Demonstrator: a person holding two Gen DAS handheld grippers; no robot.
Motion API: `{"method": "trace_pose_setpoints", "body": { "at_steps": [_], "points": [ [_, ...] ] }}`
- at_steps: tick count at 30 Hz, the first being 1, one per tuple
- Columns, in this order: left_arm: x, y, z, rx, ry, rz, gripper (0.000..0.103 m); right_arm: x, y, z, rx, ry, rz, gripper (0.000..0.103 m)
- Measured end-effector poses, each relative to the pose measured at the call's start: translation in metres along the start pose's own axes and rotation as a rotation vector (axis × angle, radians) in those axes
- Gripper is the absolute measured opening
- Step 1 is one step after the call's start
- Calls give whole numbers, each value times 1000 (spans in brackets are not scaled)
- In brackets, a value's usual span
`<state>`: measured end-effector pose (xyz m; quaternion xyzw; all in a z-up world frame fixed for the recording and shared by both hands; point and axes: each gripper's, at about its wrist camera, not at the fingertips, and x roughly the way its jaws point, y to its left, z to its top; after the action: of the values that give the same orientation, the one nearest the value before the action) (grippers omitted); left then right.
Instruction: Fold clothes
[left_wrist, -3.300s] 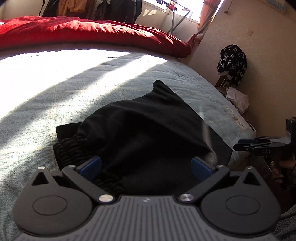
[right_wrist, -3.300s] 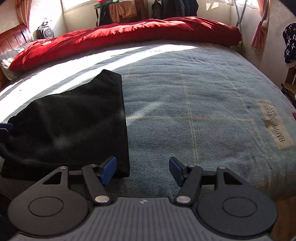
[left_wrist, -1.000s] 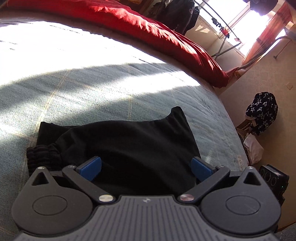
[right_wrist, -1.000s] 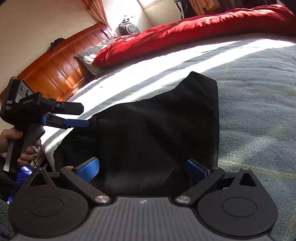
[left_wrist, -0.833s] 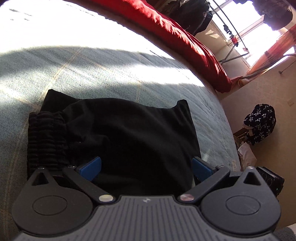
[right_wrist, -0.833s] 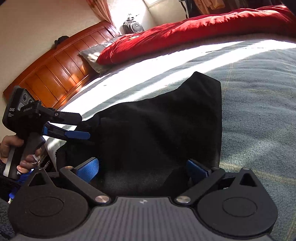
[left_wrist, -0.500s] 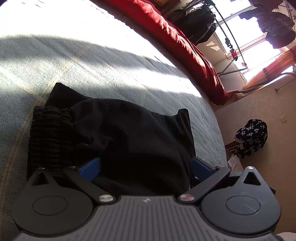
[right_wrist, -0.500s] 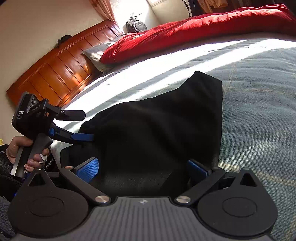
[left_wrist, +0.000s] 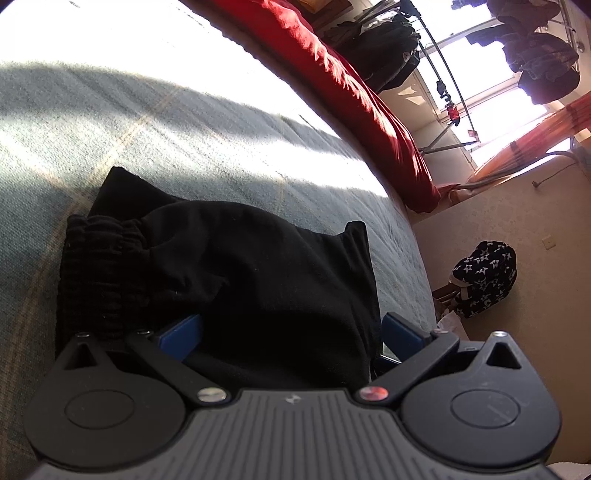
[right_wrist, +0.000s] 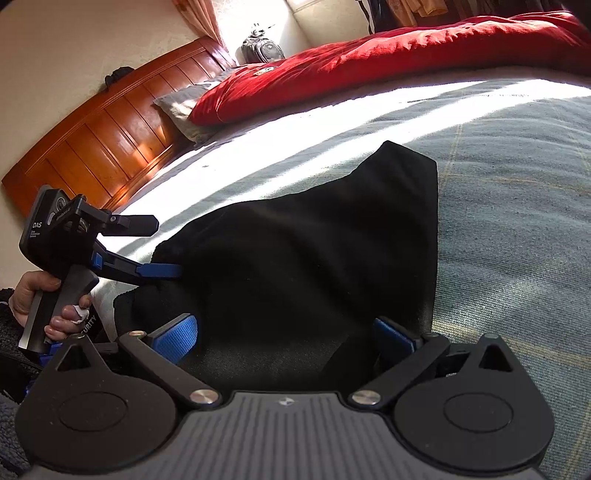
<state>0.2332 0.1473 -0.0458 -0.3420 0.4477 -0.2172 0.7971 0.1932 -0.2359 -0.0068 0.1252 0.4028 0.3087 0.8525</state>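
Black garment (right_wrist: 317, 251) lies folded on grey-blue bedspread (right_wrist: 517, 206) at near edge of bed. Right gripper (right_wrist: 286, 334) jaws wide apart over near hem, gripping nothing. Left gripper (left_wrist: 291, 330) also wide open, astride cloth w/ elastic waistband (left_wrist: 99, 273) on left. Beyond garment bedspread is bare up to red duvet (right_wrist: 388, 51).

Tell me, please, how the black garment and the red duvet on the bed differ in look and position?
The black garment lies at the near edge of the bed, between both grippers' open fingers; the red duvet is heaped along the far side. The garment is mostly flat, with a ribbed elastic band bunched at one end, while the duvet is puffy and rumpled. The garment sits mostly in shade; the duvet catches sun. Both rest on the grey-blue bedspread.
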Motion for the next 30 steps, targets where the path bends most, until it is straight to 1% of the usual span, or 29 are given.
{"method": "trace_pose_setpoints", "body": {
  "at_steps": [4,7,10,13,17,20,24,28,30],
  "points": [
    [-8,-15,-1,13,27,38,102,-5,6,4,-6,-11,-18,103],
    [-20,-15,-3,-14,66,45,102,-8,12,6,-7,-29,-35,103],
    [-27,0,-4,-50,58,17,102,-5,19,6,-3,-35,-50,103],
    [-23,21,-2,-116,59,-20,102,0,28,6,-5,-30,-63,103],
    [-21,20,1,-66,91,-35,102,6,40,6,-8,-25,-80,103],
    [-29,15,1,-65,95,-56,102,11,49,6,-9,-21,-93,103],
    [-44,5,-4,-23,122,-74,102,14,61,9,-21,-24,-103,103],
    [-38,15,-16,-45,183,-98,102,20,75,10,-42,-17,-110,103],
    [-39,21,-20,-63,193,-124,102,24,80,5,-44,0,-123,103]
  ]
}}
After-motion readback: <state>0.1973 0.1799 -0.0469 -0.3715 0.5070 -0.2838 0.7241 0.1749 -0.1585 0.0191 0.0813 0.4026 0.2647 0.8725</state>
